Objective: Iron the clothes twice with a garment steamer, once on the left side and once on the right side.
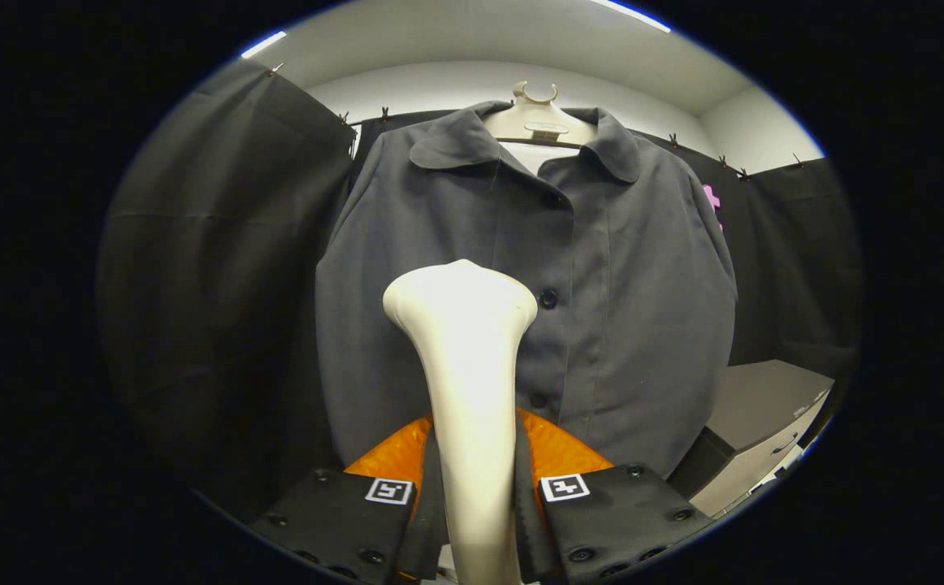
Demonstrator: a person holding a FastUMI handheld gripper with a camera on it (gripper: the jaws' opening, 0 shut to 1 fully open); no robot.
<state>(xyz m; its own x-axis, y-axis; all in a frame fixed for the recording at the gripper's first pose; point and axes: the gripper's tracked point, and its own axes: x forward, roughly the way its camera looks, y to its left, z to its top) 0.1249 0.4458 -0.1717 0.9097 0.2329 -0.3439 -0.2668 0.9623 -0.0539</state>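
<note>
A dark grey buttoned jacket [618, 276] hangs on a pale hanger [539, 122] straight ahead of me. My gripper [476, 487] is shut on the white garment steamer [464, 357], both black fingers pressing its handle from either side. The steamer's flared head rises beyond the fingers and faces the jacket's front, on the left panel beside the button line and about level with the middle button. Whether the head touches the cloth I cannot tell. The jacket's lower left front is hidden behind the steamer.
Black cloth walls [220, 268] close in to the left of the jacket and behind it. A grey cabinet [764, 422] stands low to the right of the jacket. White wall and ceiling show above the hanger.
</note>
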